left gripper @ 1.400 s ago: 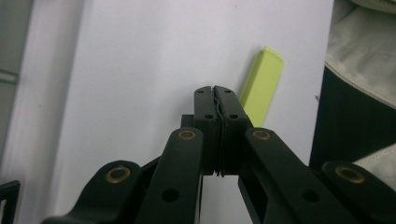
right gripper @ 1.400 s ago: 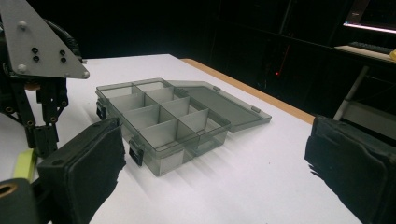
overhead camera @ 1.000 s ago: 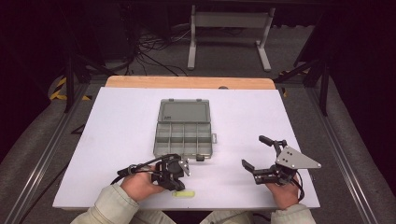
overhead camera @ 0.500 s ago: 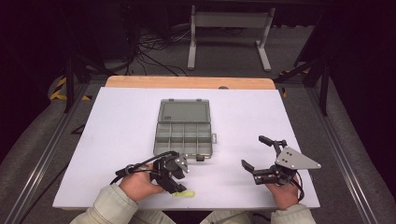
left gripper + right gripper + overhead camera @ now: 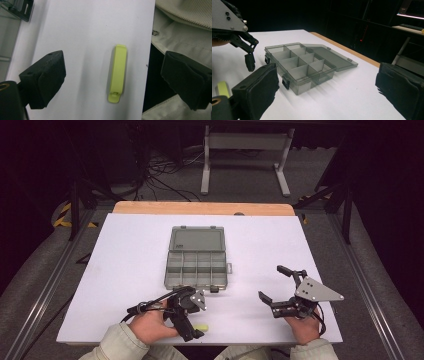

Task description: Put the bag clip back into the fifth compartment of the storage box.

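Note:
A small yellow-green clip (image 5: 117, 72) lies flat on the white table (image 5: 130, 270) near its front edge. My left gripper (image 5: 113, 66) hangs over it with its jaws wide apart. The jaws have just been opening, and the clip (image 5: 200, 326) lies between them, touched by neither pad. One pad is over the table, the other past the edge above a pale sleeve. In the high view the left gripper (image 5: 196, 329) is at the front left. My right gripper (image 5: 270, 282) rests open at the front right with nothing in it, facing the box (image 5: 299, 65).
An open grey plastic compartment box (image 5: 197, 267) stands mid-table with its lid (image 5: 196, 239) laid back flat and its cells bare. A wooden strip (image 5: 200, 208) runs along the table's far edge. A metal stand (image 5: 245, 150) and cables sit on the floor beyond.
The left gripper's jaws have spread apart over the yellow-green clip, which now lies free on the table. The right gripper and the box have not moved.

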A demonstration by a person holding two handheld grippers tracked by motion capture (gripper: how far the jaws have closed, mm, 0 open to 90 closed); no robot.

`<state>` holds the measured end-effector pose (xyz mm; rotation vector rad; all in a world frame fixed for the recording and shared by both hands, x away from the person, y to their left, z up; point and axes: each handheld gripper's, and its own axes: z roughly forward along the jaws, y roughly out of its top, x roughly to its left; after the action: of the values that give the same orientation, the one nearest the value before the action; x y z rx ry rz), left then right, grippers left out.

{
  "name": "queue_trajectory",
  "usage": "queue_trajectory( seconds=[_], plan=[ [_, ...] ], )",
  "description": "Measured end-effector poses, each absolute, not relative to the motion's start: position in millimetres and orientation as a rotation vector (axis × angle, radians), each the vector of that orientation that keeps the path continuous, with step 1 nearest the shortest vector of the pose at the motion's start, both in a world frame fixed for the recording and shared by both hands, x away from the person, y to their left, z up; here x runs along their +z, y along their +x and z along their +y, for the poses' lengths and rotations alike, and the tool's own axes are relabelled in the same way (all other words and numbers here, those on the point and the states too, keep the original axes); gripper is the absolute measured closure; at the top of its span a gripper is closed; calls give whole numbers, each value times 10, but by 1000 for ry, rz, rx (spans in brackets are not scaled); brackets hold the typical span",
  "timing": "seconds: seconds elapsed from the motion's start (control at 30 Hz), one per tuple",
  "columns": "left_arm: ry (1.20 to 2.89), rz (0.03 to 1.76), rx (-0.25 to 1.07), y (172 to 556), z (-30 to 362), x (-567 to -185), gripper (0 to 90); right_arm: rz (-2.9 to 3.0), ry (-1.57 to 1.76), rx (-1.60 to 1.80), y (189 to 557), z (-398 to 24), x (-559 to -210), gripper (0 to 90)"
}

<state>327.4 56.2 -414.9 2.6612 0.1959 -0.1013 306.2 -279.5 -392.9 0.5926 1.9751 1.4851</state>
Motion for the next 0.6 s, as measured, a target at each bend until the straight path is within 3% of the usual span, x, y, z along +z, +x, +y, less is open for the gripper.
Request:
queue_trajectory(
  seconds=[0.47,0.6],
  plan=[
    [2662,180,-85,3179,508,-4284,116,1980,592,1488,3063,-2794,-3928,44],
    [2677,144,-56,3155,517,-4273,280,1988,599,1490,3064,-2792,-3930,44]
  ],
)
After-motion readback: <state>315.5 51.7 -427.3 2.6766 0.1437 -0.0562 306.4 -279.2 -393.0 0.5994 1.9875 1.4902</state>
